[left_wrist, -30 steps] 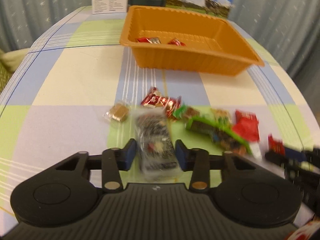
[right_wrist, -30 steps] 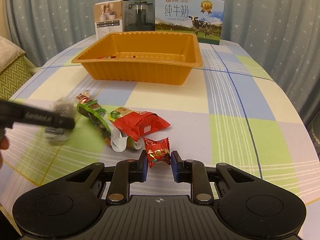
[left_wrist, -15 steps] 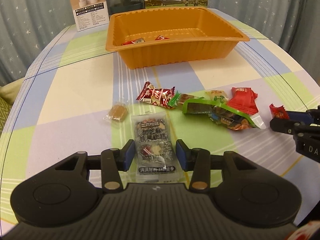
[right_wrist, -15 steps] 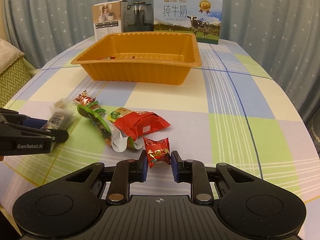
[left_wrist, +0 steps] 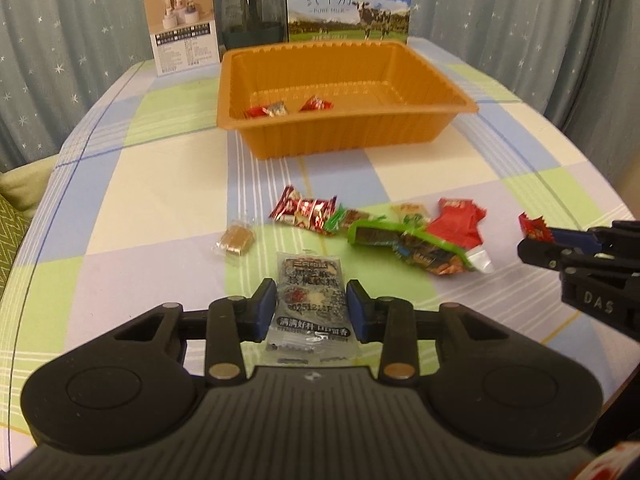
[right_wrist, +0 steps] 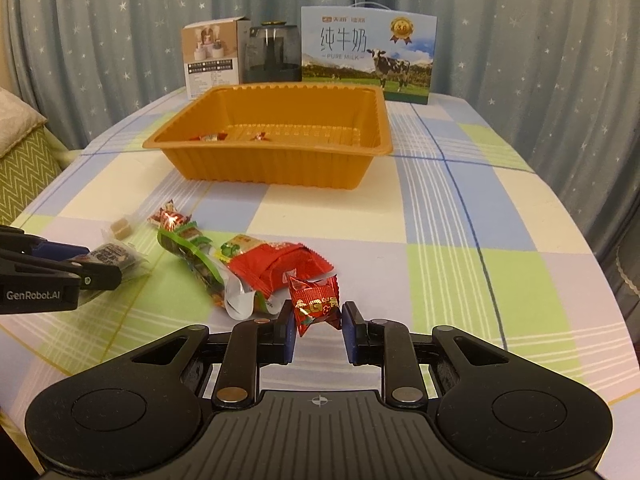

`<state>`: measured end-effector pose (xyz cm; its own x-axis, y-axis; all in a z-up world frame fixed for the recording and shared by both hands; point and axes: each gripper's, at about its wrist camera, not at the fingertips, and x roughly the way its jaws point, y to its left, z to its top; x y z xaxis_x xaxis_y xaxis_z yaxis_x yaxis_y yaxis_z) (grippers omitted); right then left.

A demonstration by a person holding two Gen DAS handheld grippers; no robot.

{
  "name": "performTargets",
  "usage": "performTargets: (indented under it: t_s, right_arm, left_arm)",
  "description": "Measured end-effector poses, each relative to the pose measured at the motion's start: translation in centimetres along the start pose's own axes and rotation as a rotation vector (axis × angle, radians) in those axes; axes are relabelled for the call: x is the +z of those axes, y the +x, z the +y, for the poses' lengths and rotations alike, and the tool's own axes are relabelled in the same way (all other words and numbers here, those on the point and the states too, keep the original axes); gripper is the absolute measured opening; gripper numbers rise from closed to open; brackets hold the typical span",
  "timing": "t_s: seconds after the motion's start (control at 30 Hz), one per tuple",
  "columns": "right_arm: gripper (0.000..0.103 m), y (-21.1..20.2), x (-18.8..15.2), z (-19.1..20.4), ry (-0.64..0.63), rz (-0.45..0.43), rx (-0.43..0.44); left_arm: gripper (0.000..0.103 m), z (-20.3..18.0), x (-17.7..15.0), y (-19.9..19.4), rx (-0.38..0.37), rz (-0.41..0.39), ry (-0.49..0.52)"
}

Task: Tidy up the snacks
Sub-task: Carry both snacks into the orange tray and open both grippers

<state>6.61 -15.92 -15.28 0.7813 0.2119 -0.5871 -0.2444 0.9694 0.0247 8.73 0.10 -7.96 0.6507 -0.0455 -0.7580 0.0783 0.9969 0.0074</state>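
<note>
My left gripper [left_wrist: 311, 312] has its jaws closing, and its blue pads press the sides of a clear packet of dark nut snack [left_wrist: 309, 280]. In the right wrist view that packet [right_wrist: 114, 254] hangs at the left gripper's [right_wrist: 86, 266] tips, just off the cloth. My right gripper [right_wrist: 318, 316] is shut on a small red candy [right_wrist: 316, 300], low over the table. The orange tray [left_wrist: 344, 136] stands further back with a few red candies [left_wrist: 280, 110] inside. Loose on the cloth lie a brown candy [left_wrist: 236, 240], a red bar [left_wrist: 304, 210], a green packet [left_wrist: 404, 244] and a red packet [left_wrist: 460, 220].
Behind the tray stand a milk carton box [left_wrist: 348, 0], a dark jar [left_wrist: 252, 16] and a small product box [left_wrist: 182, 24]. Starred curtains close the back. A green-patterned cushion [right_wrist: 20, 160] sits off the table's left edge. The checked tablecloth [right_wrist: 460, 216] covers the round table.
My left gripper has lifted a little with the clear packet and its pads have drawn in on it. The right gripper and its red candy have stayed put.
</note>
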Motion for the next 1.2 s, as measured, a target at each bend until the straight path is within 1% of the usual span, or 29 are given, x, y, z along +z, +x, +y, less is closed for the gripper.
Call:
performTargets:
  t_s: [0.33,0.53,0.7,0.87,1.0,1.2]
  right_arm:
    - [0.024,-2.2,0.6,0.3,0.010,-0.035,0.004]
    - [0.024,-2.6,2.3,0.5,0.013,-0.069,0.015]
    - [0.024,-2.2,5.1,0.3,0.007,-0.110,0.026]
    - [0.024,-0.7,8.7,-0.2,0.012,-0.148,0.045]
    - [0.024,1.4,11.4,-0.9,0.027,-0.148,0.061]
    - [0.024,4.2,14.5,-2.1,0.053,-0.141,0.072]
  left_arm:
    - [0.034,-0.2,0.8,-2.1,-0.022,-0.039,-0.013]
    - [0.034,-0.1,2.4,-3.0,-0.043,-0.073,-0.025]
    - [0.034,0.0,4.8,-2.7,-0.069,-0.106,-0.041]
    - [0.034,0.4,8.1,-1.8,-0.090,-0.145,-0.060]
    - [0.034,0.7,10.9,-0.5,-0.099,-0.167,-0.069]
    - [0.034,1.7,14.5,1.9,-0.134,-0.170,-0.118]
